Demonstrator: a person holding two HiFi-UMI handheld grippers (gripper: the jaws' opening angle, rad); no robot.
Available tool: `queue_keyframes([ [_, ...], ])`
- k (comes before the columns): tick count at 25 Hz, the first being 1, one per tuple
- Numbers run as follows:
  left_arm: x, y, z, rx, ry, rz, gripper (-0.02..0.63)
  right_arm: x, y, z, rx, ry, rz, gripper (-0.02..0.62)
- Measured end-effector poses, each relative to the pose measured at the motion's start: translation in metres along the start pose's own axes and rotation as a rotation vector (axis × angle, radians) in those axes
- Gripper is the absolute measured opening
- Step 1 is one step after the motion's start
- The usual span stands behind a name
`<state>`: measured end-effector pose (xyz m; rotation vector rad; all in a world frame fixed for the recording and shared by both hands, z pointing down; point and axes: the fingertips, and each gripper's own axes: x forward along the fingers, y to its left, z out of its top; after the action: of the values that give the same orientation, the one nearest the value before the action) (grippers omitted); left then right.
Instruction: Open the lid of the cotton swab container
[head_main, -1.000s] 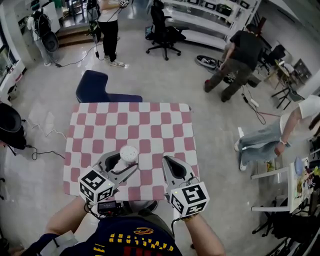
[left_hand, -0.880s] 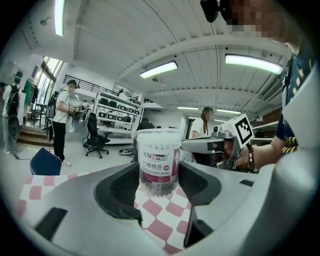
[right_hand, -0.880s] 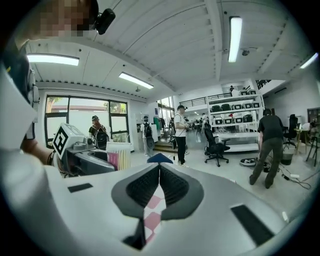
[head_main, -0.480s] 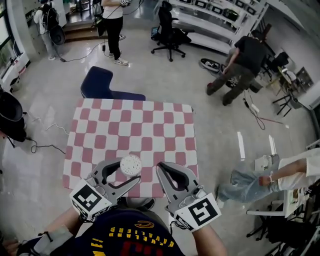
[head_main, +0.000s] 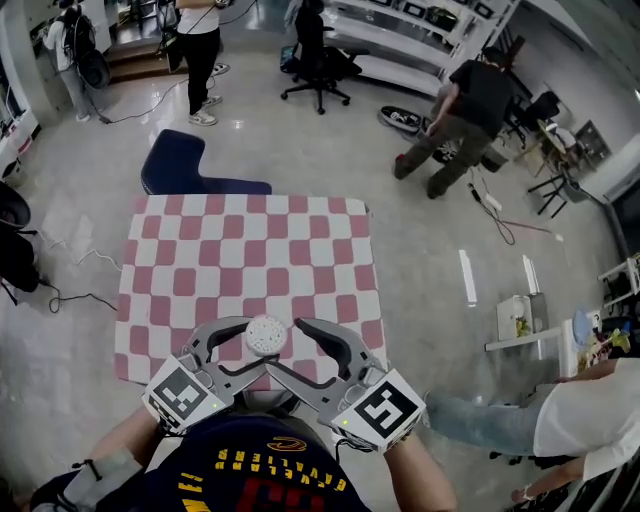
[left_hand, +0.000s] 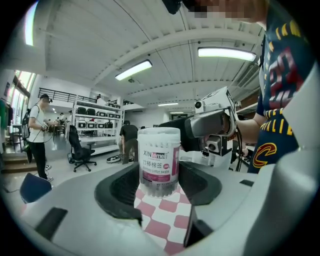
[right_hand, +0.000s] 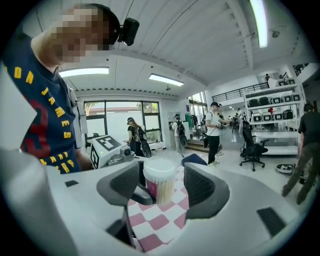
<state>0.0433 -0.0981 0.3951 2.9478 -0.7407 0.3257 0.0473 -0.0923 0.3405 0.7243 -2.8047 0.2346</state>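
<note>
The cotton swab container (head_main: 266, 335) is a clear tub with a white lid and a pink label (left_hand: 159, 160). It is held upright above the near edge of the checkered table (head_main: 240, 250). My left gripper (head_main: 258, 343) is shut on its body, with a black pad against each side (left_hand: 160, 182). My right gripper (head_main: 284, 346) comes in from the right, and its jaws are opening. They stand on either side of the lid (right_hand: 160, 172) with a gap showing, so the right gripper (right_hand: 161, 189) does not press on it.
A blue chair (head_main: 175, 165) stands beyond the table's far left corner. An office chair (head_main: 310, 55) and shelving are further back. People stand and walk on the floor behind and to the right (head_main: 455, 110). A small white table (head_main: 520, 320) is at the right.
My right gripper has swung in from the right and opened, and its jaws now flank the lid. My left gripper still holds the container, now nearer my body.
</note>
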Motion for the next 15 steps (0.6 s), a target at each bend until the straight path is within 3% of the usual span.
queue_keyframes([
  [11, 0.005, -0.009, -0.001, 0.102, -0.013, -0.049, 0.247, 0.017, 0.006, -0.013, -0.139, 0.094, 0.048, 0.255],
  [15, 0.007, -0.009, -0.002, 0.092, -0.022, -0.064, 0.247, 0.018, 0.005, -0.012, -0.191, 0.088, 0.042, 0.255],
])
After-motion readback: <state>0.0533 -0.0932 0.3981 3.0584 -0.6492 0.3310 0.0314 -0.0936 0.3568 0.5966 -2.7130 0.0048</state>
